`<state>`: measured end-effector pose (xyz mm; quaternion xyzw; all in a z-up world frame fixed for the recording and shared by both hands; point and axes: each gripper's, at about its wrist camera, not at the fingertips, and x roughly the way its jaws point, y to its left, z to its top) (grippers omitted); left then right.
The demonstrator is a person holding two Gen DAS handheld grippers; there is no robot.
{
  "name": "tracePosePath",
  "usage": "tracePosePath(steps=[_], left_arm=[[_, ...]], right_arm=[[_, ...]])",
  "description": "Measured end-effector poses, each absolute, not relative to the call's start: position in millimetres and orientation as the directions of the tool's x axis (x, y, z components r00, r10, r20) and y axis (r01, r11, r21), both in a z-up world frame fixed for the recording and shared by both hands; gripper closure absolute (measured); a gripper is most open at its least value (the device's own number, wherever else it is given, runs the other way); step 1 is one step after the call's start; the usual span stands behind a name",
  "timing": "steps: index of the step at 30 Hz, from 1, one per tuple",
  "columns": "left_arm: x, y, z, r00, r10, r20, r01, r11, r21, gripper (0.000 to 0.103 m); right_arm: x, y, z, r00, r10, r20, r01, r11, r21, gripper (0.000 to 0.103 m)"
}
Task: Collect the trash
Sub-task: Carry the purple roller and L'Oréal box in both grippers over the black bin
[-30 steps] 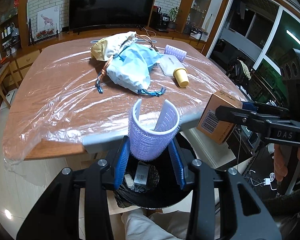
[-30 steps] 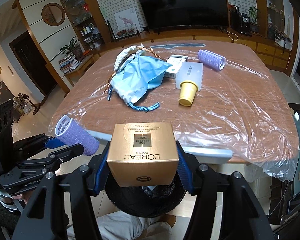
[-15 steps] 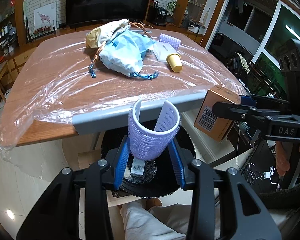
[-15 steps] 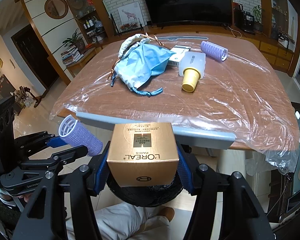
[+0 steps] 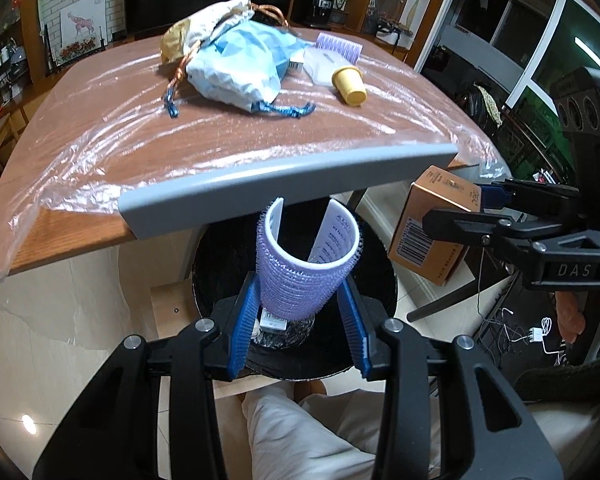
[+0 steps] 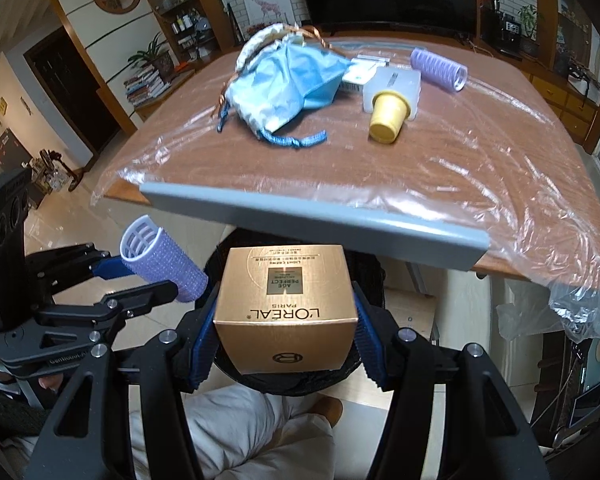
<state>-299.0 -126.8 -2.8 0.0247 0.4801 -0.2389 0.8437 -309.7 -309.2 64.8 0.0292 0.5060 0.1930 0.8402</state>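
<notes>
The left gripper (image 5: 300,304) is clamped on a purple hair roller (image 5: 306,264), held over the black trash bin (image 5: 220,264) just below the table (image 5: 260,176) edge. At about three o'clock of it, the right gripper (image 6: 286,324) grips a gold carton (image 6: 286,312) between its blue pads (image 6: 366,344), also above the bin's mouth. Some packaging seems to lie at the bin's bottom, though it is mostly hidden. On the table toward twelve o'clock lie a blue pouch (image 5: 236,68), a yellow-capped bottle (image 6: 392,100) and a second roller (image 6: 438,69).
</notes>
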Motion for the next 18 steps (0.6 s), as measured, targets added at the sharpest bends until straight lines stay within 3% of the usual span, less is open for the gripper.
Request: tracePosePath(steps=[18], left_arm=[[-296, -130, -37, 0.348, -0.343, -0.872, 0.44, 0.882, -0.171, 0.061]], right_arm=[[-303, -300, 17, 0.31, 0.324, -0.894, -0.313, 0.923, 0.225, 0.045]])
